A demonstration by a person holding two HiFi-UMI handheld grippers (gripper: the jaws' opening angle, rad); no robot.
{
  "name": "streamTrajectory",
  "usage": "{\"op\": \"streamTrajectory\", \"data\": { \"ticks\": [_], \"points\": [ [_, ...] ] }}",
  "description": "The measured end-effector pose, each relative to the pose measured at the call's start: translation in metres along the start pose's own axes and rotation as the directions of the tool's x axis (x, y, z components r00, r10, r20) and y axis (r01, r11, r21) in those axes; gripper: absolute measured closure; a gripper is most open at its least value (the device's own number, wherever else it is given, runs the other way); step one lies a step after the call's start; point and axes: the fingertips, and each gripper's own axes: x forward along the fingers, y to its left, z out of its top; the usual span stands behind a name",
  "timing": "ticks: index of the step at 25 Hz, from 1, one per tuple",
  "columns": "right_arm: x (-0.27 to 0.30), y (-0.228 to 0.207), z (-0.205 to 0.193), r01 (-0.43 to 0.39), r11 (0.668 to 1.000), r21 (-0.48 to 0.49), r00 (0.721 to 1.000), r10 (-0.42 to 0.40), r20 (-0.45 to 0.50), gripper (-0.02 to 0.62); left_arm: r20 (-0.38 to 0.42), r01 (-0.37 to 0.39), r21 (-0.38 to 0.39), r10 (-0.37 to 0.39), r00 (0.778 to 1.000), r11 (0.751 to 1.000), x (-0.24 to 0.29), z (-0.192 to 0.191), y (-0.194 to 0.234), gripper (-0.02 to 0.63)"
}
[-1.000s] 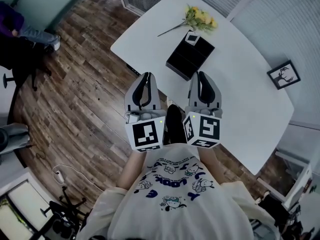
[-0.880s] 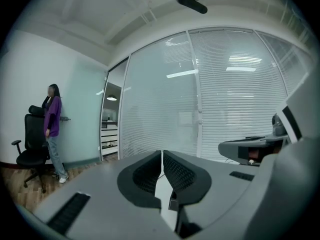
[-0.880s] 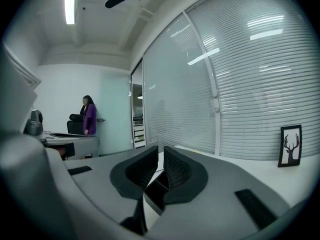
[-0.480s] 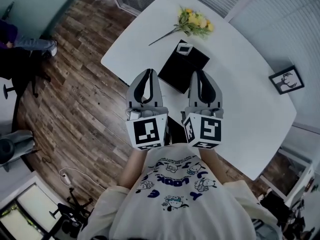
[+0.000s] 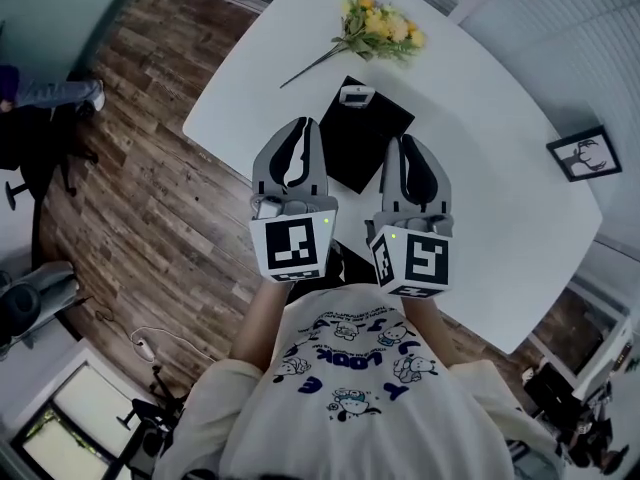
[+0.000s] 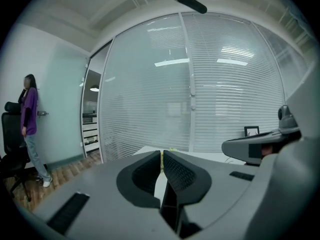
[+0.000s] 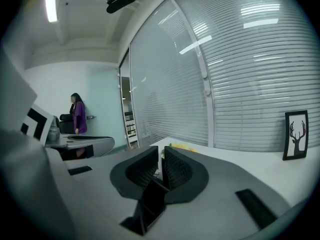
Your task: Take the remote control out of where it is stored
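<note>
A black open box [image 5: 362,138] lies on the white table [image 5: 480,138], and a small pale remote control [image 5: 357,95] rests at its far end. My left gripper [image 5: 300,126] hovers over the box's near left corner, its jaws shut with nothing in them. My right gripper [image 5: 405,143] hangs just right of the box, also shut and empty. In the left gripper view the shut jaws [image 6: 162,156] point level across the table toward the blinds. The right gripper view shows the same for its own jaws [image 7: 161,160].
Yellow flowers [image 5: 380,28] lie beyond the box. A framed deer picture [image 5: 583,153] stands at the table's right side. Wooden floor [image 5: 130,168] lies to the left, with an office chair there. A person in purple [image 6: 28,109] stands by the far wall.
Both grippers have moved forward over the table's near edge, so they now stand beside the black box instead of short of it. Their jaws have stayed shut.
</note>
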Motion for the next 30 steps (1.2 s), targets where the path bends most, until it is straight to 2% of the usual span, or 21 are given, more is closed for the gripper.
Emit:
{"op": "streamTrajectory", "data": {
  "ticks": [8,12,16,19,23,27,30],
  "points": [
    [0.012,-0.015,-0.009,0.019,1.0,0.022,1.0,-0.018,-0.025,0.545,-0.026,0.19,0.024,-0.19,0.982,0.981,0.036,-0.008,-0.023,0.58],
    [0.02,-0.02,-0.018,0.001,1.0,0.019,0.999,0.0,-0.039,0.545,-0.033,0.24,0.035,-0.238,0.971,0.97,0.049,-0.013,-0.025,0.577],
    [0.027,-0.022,-0.025,0.005,0.999,0.032,0.999,-0.003,-0.053,0.545,-0.057,0.282,0.038,-0.28,0.958,0.959,0.06,-0.021,-0.025,0.51],
    [0.03,-0.023,-0.03,0.004,0.999,0.035,0.998,-0.001,-0.063,0.545,-0.071,0.336,0.059,-0.332,0.941,0.94,0.065,-0.026,-0.032,0.47],
    [0.033,-0.024,-0.034,0.009,0.999,0.044,0.997,-0.006,-0.08,0.545,-0.106,0.419,0.084,-0.41,0.906,0.904,0.076,-0.034,-0.042,0.383],
    [0.035,-0.023,-0.039,-0.001,0.999,0.044,0.996,0.005,-0.089,0.545,-0.144,0.466,0.154,-0.447,0.883,0.871,0.088,-0.037,-0.049,0.37],
    [0.036,-0.025,-0.041,0.009,0.999,0.052,0.995,-0.003,-0.1,0.545,-0.154,0.496,0.172,-0.474,0.867,0.851,0.094,-0.038,-0.054,0.371]
  ]
}}
